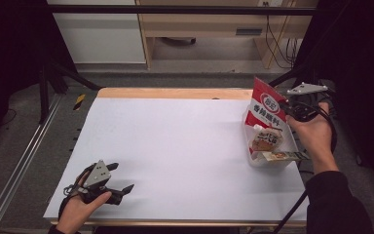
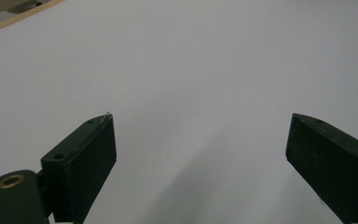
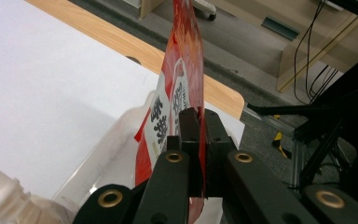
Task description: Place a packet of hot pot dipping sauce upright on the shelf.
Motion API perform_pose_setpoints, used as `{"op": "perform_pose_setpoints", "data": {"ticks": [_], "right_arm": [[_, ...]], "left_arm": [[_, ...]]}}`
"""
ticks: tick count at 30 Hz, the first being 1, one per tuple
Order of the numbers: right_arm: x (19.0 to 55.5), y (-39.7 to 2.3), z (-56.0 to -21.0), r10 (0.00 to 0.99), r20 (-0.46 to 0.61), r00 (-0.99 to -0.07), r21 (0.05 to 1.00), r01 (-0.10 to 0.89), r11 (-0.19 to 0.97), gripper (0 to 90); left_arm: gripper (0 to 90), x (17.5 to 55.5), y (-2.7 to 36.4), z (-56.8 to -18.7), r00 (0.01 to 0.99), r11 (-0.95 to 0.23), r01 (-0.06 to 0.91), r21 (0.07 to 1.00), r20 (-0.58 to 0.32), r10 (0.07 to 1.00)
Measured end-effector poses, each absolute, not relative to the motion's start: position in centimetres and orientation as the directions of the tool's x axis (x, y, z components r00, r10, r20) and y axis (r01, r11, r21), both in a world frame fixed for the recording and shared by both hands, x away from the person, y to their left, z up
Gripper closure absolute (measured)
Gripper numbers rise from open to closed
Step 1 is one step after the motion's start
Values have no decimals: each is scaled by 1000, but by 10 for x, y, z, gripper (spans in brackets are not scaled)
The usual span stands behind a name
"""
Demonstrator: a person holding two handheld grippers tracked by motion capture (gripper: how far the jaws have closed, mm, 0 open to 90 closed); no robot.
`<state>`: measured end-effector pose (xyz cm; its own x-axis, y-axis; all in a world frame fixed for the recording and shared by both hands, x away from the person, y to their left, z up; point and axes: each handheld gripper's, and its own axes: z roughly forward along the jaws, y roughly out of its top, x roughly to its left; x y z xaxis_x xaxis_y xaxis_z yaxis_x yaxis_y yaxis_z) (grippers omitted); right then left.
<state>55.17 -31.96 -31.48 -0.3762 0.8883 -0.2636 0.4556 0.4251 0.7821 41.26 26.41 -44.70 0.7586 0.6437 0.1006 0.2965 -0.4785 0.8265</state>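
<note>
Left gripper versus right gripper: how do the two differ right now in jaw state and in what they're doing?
The left gripper has its jaws wide apart with nothing between them; the right gripper is shut on the red packet.
The left gripper sits low over the bare white table at its near left corner; the right gripper is at the far right, holding the red packet upright over the clear bin.
Both are hand-held, with black jaws.

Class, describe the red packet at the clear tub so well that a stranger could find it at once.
Start at the white table top and go to its right edge, where a clear plastic tub sits. The red packet stands upright over it, pinched by the right gripper. Unlike the brownish packets lying inside, it is tall, red and white-labelled.
</note>
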Motion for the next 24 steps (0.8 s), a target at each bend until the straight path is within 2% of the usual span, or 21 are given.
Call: {"op": "perform_pose_setpoints", "data": {"ticks": [15,19,22,24], "right_arm": [[543,-340,-327,913,-241,-330,753,530,390,878],[542,-340,-324,919,-228,-322,764,525,374,764],[541,-336,-319,926,-202,-318,785,514,347,599],[540,-329,-314,917,-238,-320,778,503,377,499]], "left_arm": [[82,413,263,-448,760,-484,299,822,101,642],[82,413,263,-448,762,-486,301,821,100,640],[82,413,261,-449,767,-493,300,817,101,634],[82,412,260,-449,772,-500,298,813,103,627]]}}
